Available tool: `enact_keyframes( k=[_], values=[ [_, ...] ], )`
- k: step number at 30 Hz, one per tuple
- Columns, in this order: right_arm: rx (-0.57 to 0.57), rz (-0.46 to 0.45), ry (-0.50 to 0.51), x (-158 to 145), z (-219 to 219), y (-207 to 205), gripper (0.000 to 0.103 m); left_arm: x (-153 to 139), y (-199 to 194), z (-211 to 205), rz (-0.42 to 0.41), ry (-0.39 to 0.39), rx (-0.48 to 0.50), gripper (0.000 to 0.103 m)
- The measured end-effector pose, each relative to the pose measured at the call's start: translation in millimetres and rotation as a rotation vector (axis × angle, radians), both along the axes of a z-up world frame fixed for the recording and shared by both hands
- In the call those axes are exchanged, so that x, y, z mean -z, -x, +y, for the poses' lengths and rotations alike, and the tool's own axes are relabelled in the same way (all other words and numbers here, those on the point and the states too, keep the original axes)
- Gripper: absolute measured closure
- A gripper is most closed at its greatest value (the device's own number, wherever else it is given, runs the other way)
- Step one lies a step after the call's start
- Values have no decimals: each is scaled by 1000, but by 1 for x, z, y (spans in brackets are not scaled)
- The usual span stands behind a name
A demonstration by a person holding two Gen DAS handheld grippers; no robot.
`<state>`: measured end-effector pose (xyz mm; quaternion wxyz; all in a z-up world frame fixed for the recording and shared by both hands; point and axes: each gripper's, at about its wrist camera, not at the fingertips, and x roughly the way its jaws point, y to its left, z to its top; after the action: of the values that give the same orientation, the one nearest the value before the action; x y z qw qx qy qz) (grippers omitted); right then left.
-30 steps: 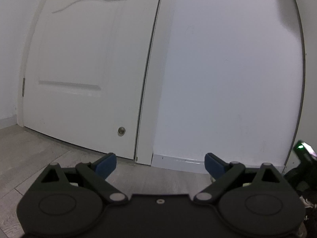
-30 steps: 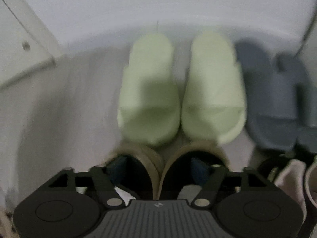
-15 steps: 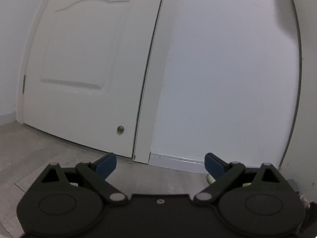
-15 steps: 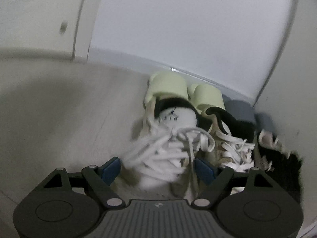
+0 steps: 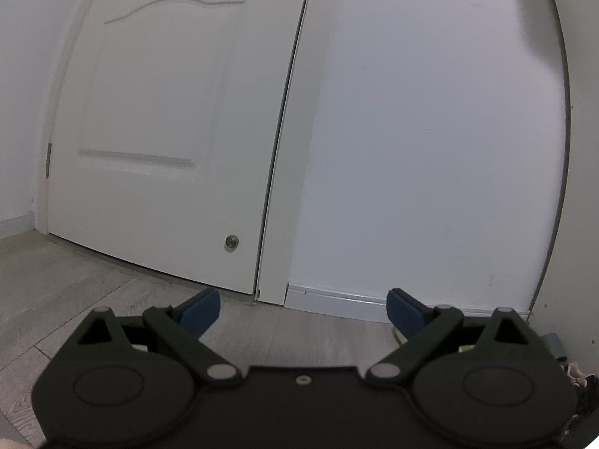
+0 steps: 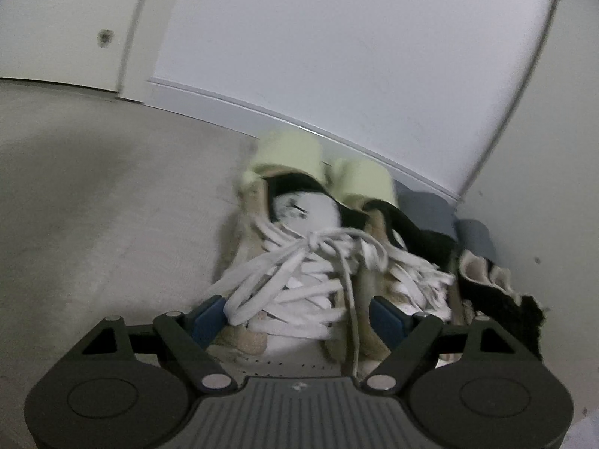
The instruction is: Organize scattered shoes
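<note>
A beige sneaker [image 6: 299,288] with white laces lies on the floor, toe toward me, and its mate [image 6: 411,277] rests beside it on the right. My right gripper [image 6: 299,318] is open, a blue pad on either side of the near sneaker's toe; I cannot tell whether the pads touch it. Beyond the sneakers, two pale green slippers [image 6: 292,149] stand against the baseboard. My left gripper [image 5: 303,308] is open and holds nothing, pointed at the wall low over the floor.
Blue-grey slippers [image 6: 426,209] and a black fuzzy shoe with a cream lining [image 6: 501,299] fill the corner on the right. A white door [image 5: 157,112] with a round stopper [image 5: 231,242] stands left of the plain wall [image 5: 430,131]. Grey wood floor [image 5: 67,299] spreads left.
The right gripper drew back and tilted up from above the sneakers' collars to their toes, and its fingers came out of the openings. The left view shifted slightly.
</note>
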<state>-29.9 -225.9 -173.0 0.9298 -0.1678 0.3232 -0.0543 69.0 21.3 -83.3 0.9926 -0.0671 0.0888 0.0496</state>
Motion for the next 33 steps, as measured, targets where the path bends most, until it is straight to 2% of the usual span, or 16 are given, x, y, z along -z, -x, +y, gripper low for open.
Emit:
enact_keyframes(
  k=[4, 7, 12, 15, 20, 23, 28, 33],
  values=[
    [40, 8, -20, 1, -19, -4, 6, -4, -9, -2, 22, 7, 14, 5],
    [66, 29, -87, 0, -27, -8, 6, -6, -10, -6, 72, -20, 26, 1],
    [52, 22, -141, -7, -38, -5, 4, -6, -16, -16, 93, -54, 43, 1],
    [63, -22, -220, -30, -48, 4, 4, -9, -17, -25, 144, -60, 60, 1],
    [68, -37, -370, -80, -61, 33, 0, -22, -1, -39, 157, -93, 62, 1],
    [61, -65, -394, -107, -61, 58, 0, -31, 12, -42, 176, -88, 84, 1],
    [130, -69, -431, -147, -62, 99, 0, -40, 37, -49, 246, -84, 82, 1],
    [41, -84, -515, -178, -58, 142, 0, -41, 54, -46, 306, -18, 80, 1]
  ],
)
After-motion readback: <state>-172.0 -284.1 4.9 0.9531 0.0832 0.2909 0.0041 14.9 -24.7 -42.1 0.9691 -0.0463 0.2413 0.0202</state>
